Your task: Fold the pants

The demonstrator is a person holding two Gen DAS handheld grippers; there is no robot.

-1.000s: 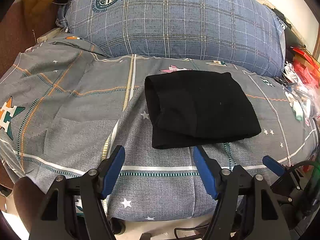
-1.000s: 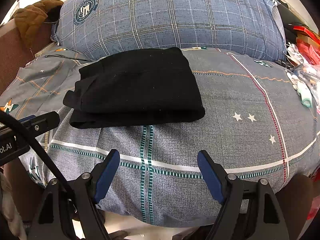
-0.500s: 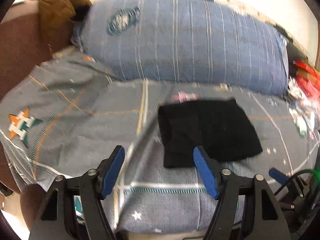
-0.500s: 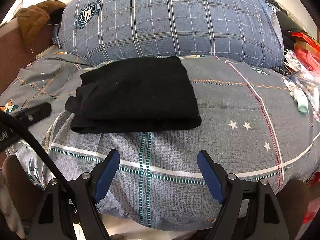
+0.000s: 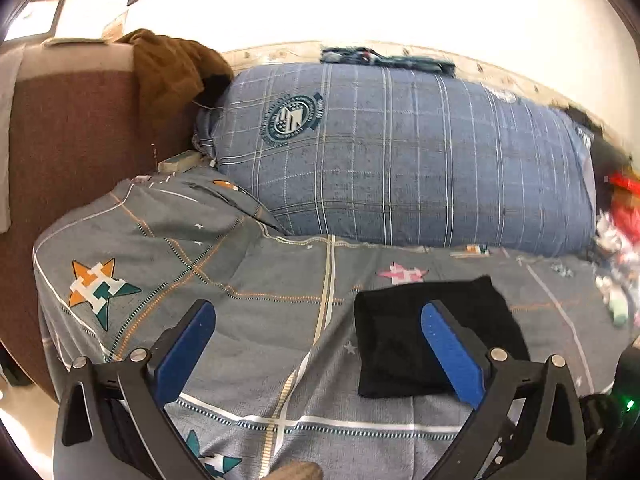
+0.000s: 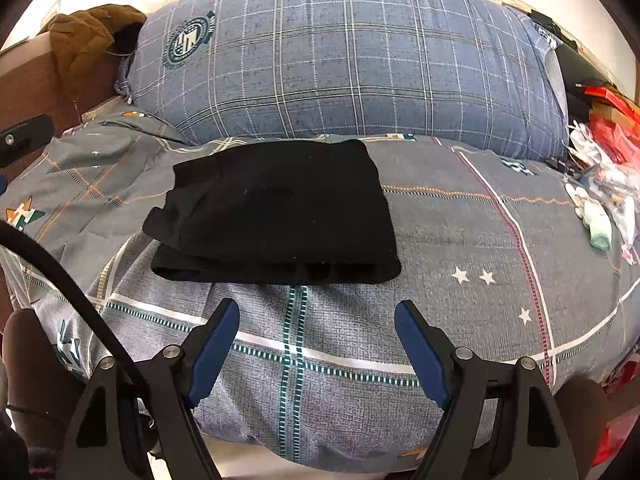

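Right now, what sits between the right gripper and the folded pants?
Nothing but bedding: in the right wrist view, only a bare stretch of grey patterned bedsheet separates the open right gripper from the folded black pants.

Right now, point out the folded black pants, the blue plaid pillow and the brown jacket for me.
pants (image 6: 276,208), right wrist view, middle of the top folded layer.
pillow (image 6: 352,68), right wrist view, centre of its plaid front.
jacket (image 5: 172,68), left wrist view, middle of the crumpled brown fabric.
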